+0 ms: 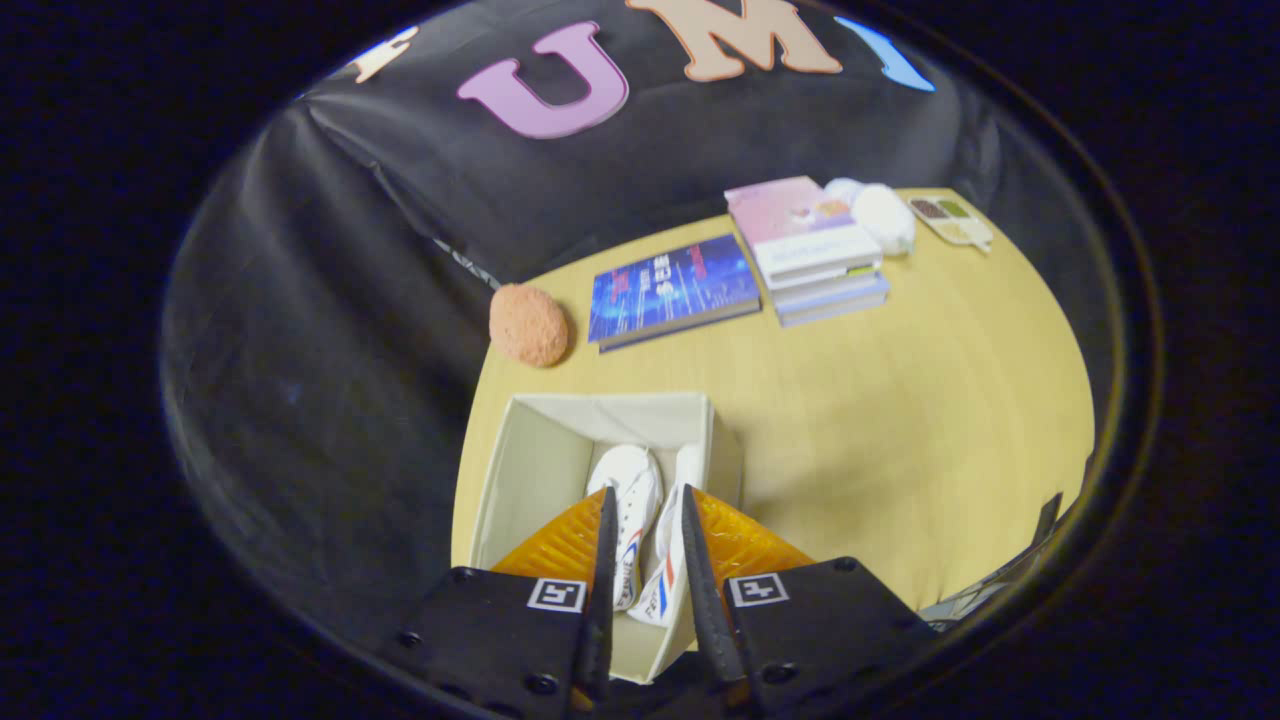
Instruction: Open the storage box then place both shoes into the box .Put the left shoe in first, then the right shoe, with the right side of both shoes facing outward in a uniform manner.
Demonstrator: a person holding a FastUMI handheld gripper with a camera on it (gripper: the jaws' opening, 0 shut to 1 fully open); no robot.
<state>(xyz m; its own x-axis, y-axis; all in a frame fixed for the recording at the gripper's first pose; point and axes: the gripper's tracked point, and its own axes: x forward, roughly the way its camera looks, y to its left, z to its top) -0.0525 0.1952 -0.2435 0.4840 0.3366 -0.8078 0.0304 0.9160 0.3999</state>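
An open beige fabric storage box [530, 450] stands on the wooden table just ahead of and below my fingers. Two white shoes with red and blue side stripes lie inside it, side by side. The left-hand shoe [630, 500] lies toe away from me. The right-hand shoe [672, 560] stands on its edge against the box's right wall. My gripper [645, 510] hovers over the near end of the box with a narrow gap between its fingers. Both shoes show through that gap, and I see neither finger pressing on a shoe.
Beyond the box lie an orange fuzzy ball [528, 324], a blue book [670, 288], a stack of books [815, 250], a white soft object [882, 215] and a small palette tray [950, 220]. Bare tabletop [900, 420] stretches to the right of the box.
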